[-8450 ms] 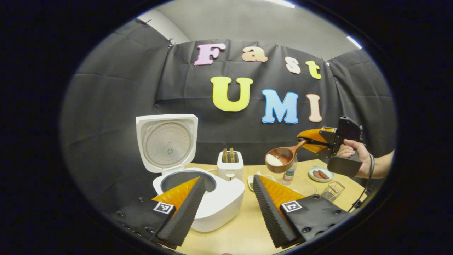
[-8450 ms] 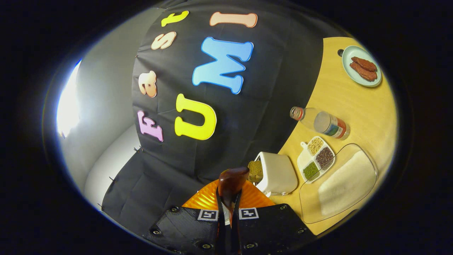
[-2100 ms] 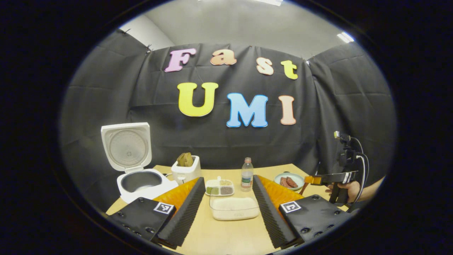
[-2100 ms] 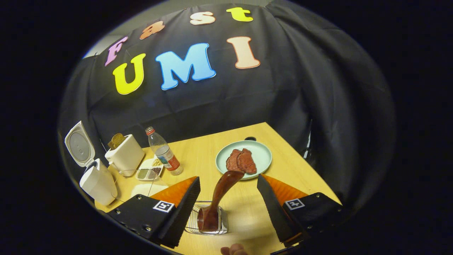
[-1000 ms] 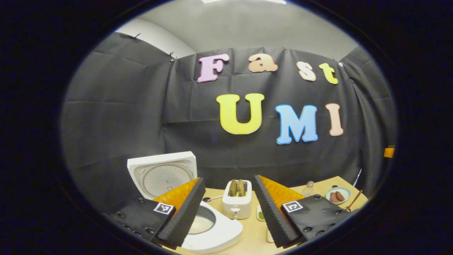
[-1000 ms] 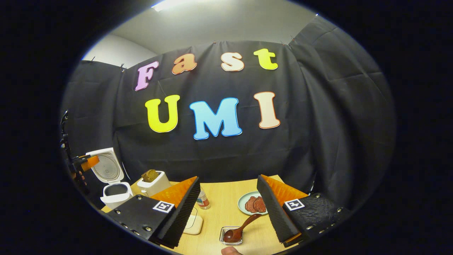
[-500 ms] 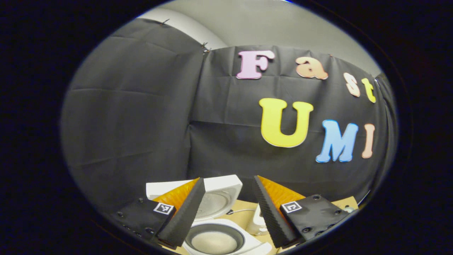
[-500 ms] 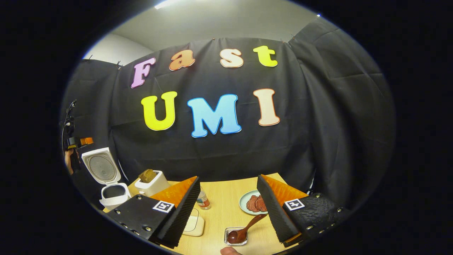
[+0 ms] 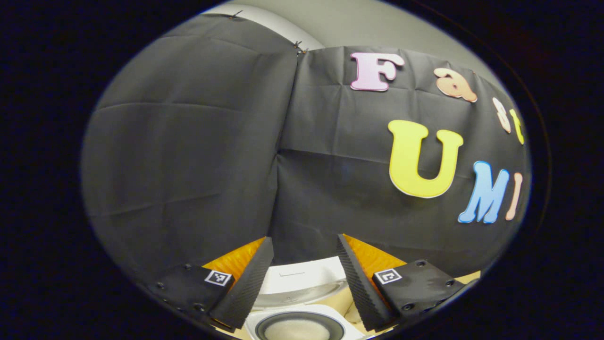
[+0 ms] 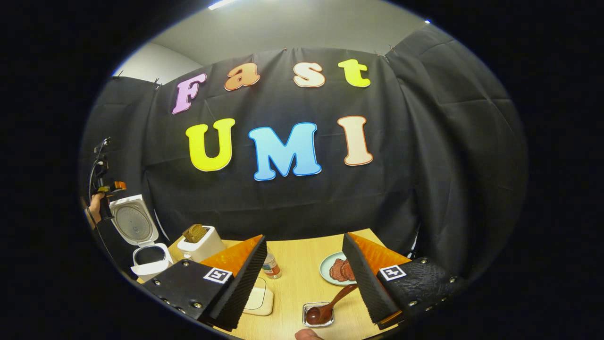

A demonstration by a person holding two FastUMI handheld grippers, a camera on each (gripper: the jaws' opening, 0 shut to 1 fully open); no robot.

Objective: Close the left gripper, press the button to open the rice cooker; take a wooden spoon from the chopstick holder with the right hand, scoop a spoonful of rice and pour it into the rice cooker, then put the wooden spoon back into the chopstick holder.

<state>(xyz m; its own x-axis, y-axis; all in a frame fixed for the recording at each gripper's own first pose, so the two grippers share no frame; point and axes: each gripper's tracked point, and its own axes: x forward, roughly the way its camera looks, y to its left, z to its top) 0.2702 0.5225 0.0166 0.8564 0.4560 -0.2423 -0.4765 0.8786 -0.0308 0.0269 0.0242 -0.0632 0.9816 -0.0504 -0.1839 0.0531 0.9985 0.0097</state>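
Note:
In the left gripper view my left gripper [image 9: 303,240] is open and empty, just above the raised white lid [image 9: 297,278] of the rice cooker. Below the lid the pot [image 9: 298,330] holds white rice. In the right gripper view my right gripper [image 10: 304,237] is open and empty above the table. The wooden spoon [image 10: 328,307] rests bowl-down in the small chopstick holder [image 10: 311,322], handle leaning right, between and below the fingers. The rice cooker [image 10: 148,262] stands open at far left, with the left gripper [image 10: 113,186] high beside its lid.
On the wooden table [image 10: 302,278] stand a toaster [image 10: 200,243] with bread, a plastic bottle [image 10: 270,267], a clear rice container [image 10: 259,300] and a pale plate [image 10: 325,271] with meat slices. A hand [image 10: 94,208] holds the left gripper at far left.
My left gripper has swung left and closer over the cooker's lid, which now lies between its fingers. The right gripper has barely moved; the spoon stays in the holder.

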